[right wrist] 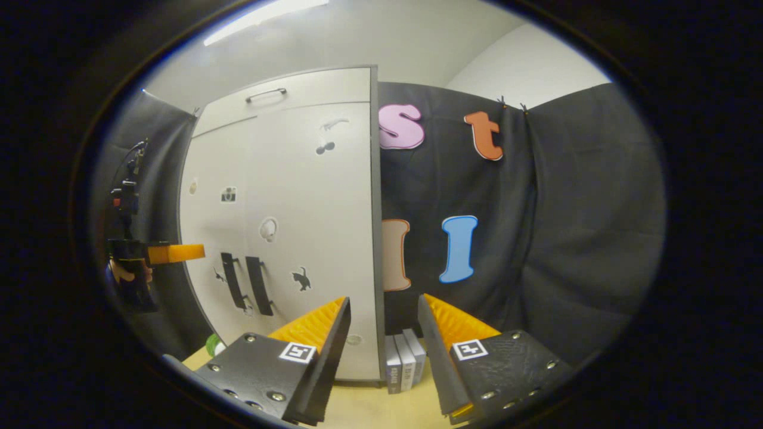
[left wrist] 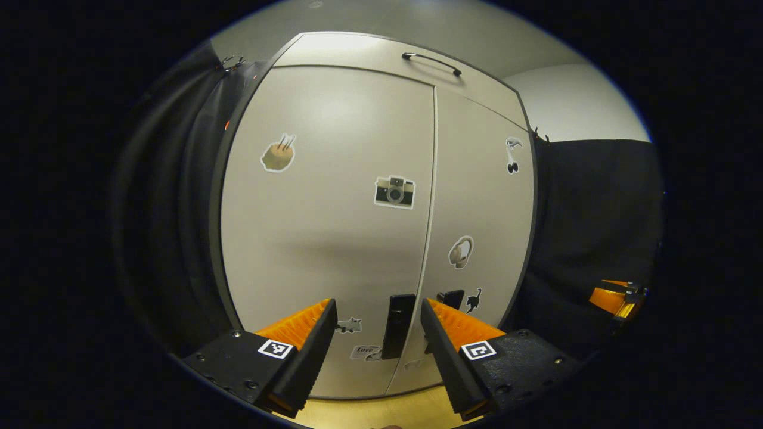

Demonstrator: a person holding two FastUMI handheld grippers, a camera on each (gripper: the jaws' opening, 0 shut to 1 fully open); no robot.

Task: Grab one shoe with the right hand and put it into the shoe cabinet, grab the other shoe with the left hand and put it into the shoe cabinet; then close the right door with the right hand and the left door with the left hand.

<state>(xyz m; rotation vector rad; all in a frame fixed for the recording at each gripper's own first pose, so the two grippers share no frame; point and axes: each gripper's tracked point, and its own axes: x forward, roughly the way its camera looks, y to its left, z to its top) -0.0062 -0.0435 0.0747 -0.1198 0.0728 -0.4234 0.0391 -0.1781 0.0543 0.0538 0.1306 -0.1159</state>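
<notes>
In the left gripper view, the shoe cabinet [left wrist: 334, 238] stands in the middle of the frame with both doors closed. The left door [left wrist: 322, 226] and the right door [left wrist: 477, 202] meet at a thin vertical seam, and each carries a dark vertical handle low near this seam. Small stickers sit on both doors, among them a camera sticker [left wrist: 394, 192] near the centre. A long handle [left wrist: 431, 62] crosses the top panel in the upper part of the frame. The left hand-held gripper [left wrist: 378, 339] is at the bottom centre, its fingers spread apart and holding nothing, just in front of the left door's handle [left wrist: 397, 326]. The shoes are not to be seen outside the cabinet.

In the right gripper view, the cabinet is in the left half of the frame and the black cloth wall in the right half. The right hand-held gripper [right wrist: 381, 342] at the bottom centre is also released and empty. Some upright books [right wrist: 404, 360] stand on the table [right wrist: 369, 408] beside the cabinet's lower right corner. The left hand-held gripper appears at the left edge, held by a hand [right wrist: 122, 274].
</notes>
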